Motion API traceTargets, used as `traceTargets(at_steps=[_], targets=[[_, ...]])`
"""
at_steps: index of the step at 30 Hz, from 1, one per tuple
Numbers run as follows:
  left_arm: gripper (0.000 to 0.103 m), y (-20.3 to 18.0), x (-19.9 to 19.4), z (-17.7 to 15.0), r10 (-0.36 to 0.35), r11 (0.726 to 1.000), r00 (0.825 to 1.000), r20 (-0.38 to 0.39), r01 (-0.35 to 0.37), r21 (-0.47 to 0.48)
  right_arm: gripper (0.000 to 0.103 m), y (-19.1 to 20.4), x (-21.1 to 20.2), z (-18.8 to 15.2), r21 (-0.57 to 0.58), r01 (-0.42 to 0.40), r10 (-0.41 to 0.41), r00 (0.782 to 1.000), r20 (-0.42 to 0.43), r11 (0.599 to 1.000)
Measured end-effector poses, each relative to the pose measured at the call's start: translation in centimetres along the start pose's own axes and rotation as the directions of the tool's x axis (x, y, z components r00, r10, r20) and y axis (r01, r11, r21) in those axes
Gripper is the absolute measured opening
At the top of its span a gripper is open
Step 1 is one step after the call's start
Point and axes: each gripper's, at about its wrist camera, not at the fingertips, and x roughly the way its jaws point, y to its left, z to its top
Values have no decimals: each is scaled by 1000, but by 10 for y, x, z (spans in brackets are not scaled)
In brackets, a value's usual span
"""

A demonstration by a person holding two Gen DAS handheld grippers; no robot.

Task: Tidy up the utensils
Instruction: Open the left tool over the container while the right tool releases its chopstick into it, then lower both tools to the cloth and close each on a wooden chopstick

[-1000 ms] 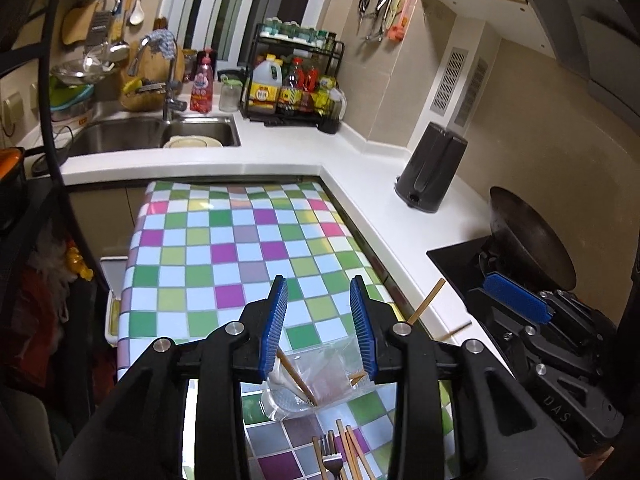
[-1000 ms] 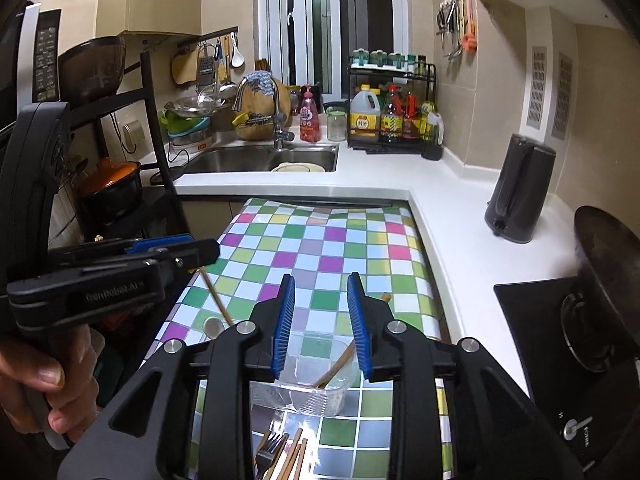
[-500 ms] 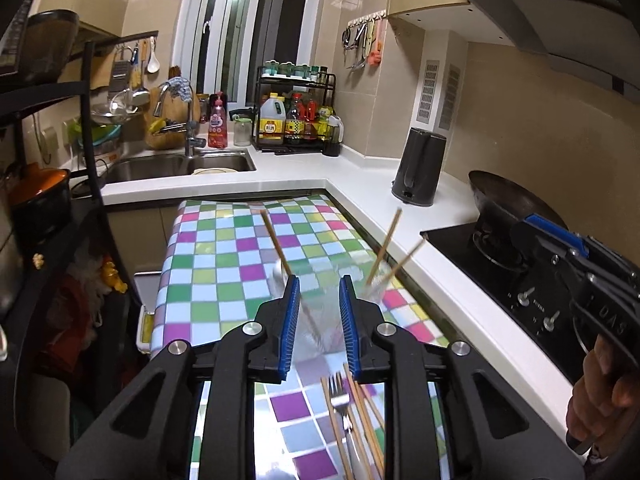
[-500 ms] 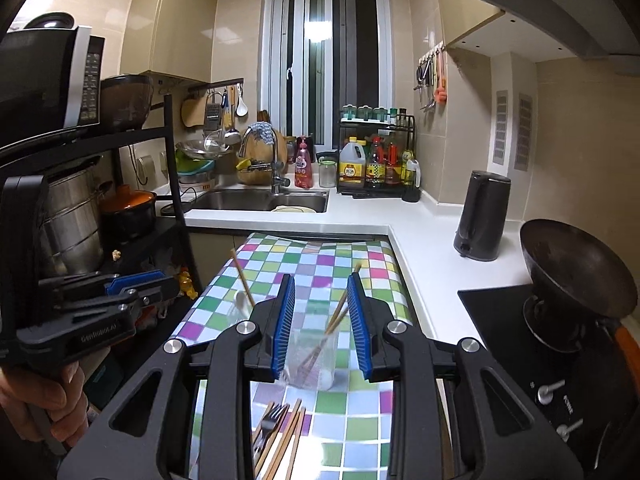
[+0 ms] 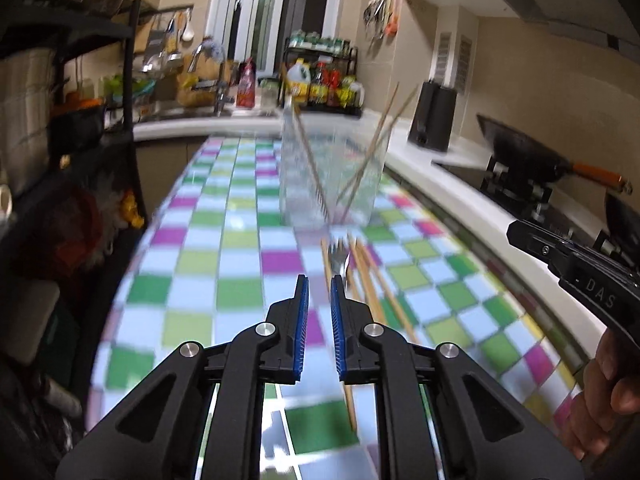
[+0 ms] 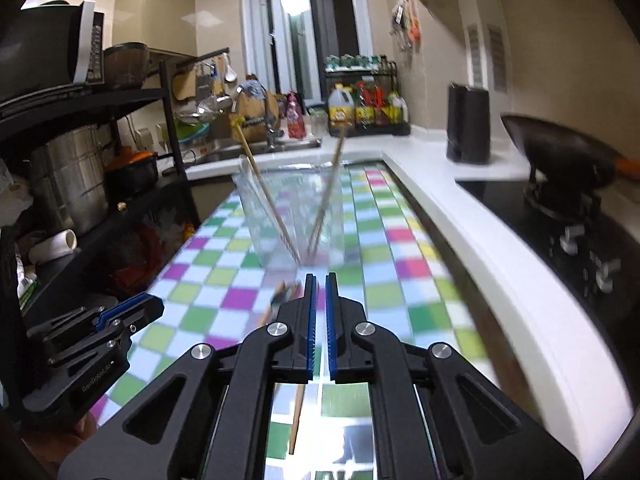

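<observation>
**Both tongs low over the loose utensils, nothing picked up yet**

While the clear cup is standing upright on the checkered tablecloth with a few chopsticks already leaning against its rim, I am holding both tools low and close in front of it; the loose chopsticks and the fork are lying flat on the cloth just on my side of the cup, heads toward it, which is why I am coming in at a shallow downward slant rather than from straight above.

I am narrowing my left gripper; its blue pads are closing with only a slim gap between them, and nothing is sitting in that gap; the fork and the sticks are lying just beyond and slightly to the right of its tips.

I am keeping my right gripper shut, its pads nearly meeting, and empty; one chopstick is showing on the cloth underneath its frame, and the blurred bundle just left of its tips is probably the fork with more sticks, though the smear makes that hard to settle.

I am judging the sorting as partly done; the flat pieces are waiting to join the ones in the cup.
</observation>
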Motion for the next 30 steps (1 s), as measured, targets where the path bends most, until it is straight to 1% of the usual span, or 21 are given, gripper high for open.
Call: traceTargets(at_steps=[3, 5, 6, 8, 11, 14, 17, 22, 25, 27, 28, 30], targets=[[12, -5, 8, -29, 19, 1000, 998, -64, -18, 3, 7, -3, 8, -43, 46, 13, -10, 998, -62, 999], [14, -8, 10, -43, 8, 1000, 996, -93, -8, 8, 8, -2, 14, -64, 50, 16, -11, 994, -107, 999], [21, -9, 10, -47, 12, 1000, 995, -98, -10, 21, 8, -1, 18, -73, 46, 7, -1, 991, -133, 999], [27, -9, 9, -50, 12, 1000, 996, -91, -9, 28, 8, 2, 23, -83, 36, 1, 5, 987, -161, 999], [27, -5, 15, -50, -5, 1000, 993, -116, 6, 14, 10, 6, 28, -89, 31, -22, 28, 981, -190, 999], [26, -8, 18, -57, -17, 1000, 990, -141, 19, 11, 10, 12, 31, -89, 18, -41, 44, 978, -203, 999], [26, -11, 20, -60, -19, 1000, 989, -146, 22, 15, 10, 16, 34, -89, 11, -52, 54, 976, -212, 999], [26, -15, 25, -63, -8, 1000, 987, -161, 12, 25, 10, 19, 40, -92, 2, -55, 53, 970, -237, 999], [26, -19, 26, -63, 0, 999, 987, -160, 6, 38, 15, 19, 44, -94, -6, -57, 54, 966, -253, 998], [26, -21, 26, -63, 7, 999, 987, -158, 0, 45, 15, 20, 45, -95, -12, -56, 51, 964, -260, 998], [25, -22, 26, -63, 15, 999, 987, -157, -7, 53, 15, 20, 46, -96, -15, -55, 49, 963, -264, 998], [18, -23, 27, -63, 34, 997, 987, -155, -24, 66, 15, 22, 47, -97, -28, -49, 40, 964, -264, 998]])
